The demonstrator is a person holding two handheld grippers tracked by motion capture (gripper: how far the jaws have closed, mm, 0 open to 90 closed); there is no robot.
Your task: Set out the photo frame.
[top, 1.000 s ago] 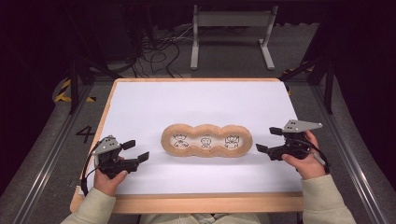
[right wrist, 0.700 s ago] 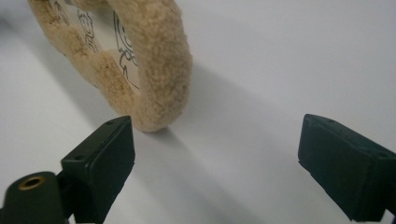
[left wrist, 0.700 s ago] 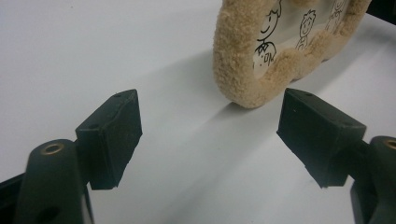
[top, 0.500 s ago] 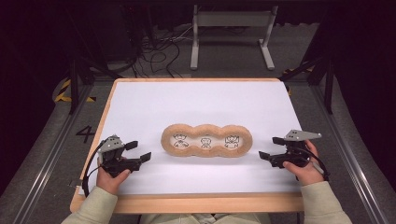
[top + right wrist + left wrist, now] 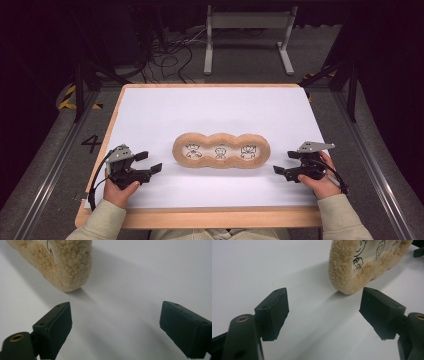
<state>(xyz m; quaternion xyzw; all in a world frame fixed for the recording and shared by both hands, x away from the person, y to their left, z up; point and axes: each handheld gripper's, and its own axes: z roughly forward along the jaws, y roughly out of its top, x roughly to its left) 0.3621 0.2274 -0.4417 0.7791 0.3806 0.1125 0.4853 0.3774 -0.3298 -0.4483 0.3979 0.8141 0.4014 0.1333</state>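
A tan fleecy three-lobed cushion (image 5: 221, 150) with three cartoon faces drawn on its white centre lies flat in the middle of the white table (image 5: 210, 110). My left gripper (image 5: 150, 162) rests low on the table to the cushion's left, open and empty. In the left gripper view the cushion's end (image 5: 352, 272) lies just beyond the wide-apart pads (image 5: 274, 310). My right gripper (image 5: 284, 162) sits to the cushion's right, open with nothing between its pads. The right gripper view shows the cushion's other end (image 5: 65, 262) ahead and to the left.
The table has a wooden rim (image 5: 200, 217). A metal stand (image 5: 247, 30) and loose cables (image 5: 170, 50) lie on the floor behind it. Dark frame legs (image 5: 350, 85) flank the table's right side.
My right gripper has dropped lower and drawn back toward the table's near edge. My left gripper has shifted slightly nearer too. The cushion has not moved.
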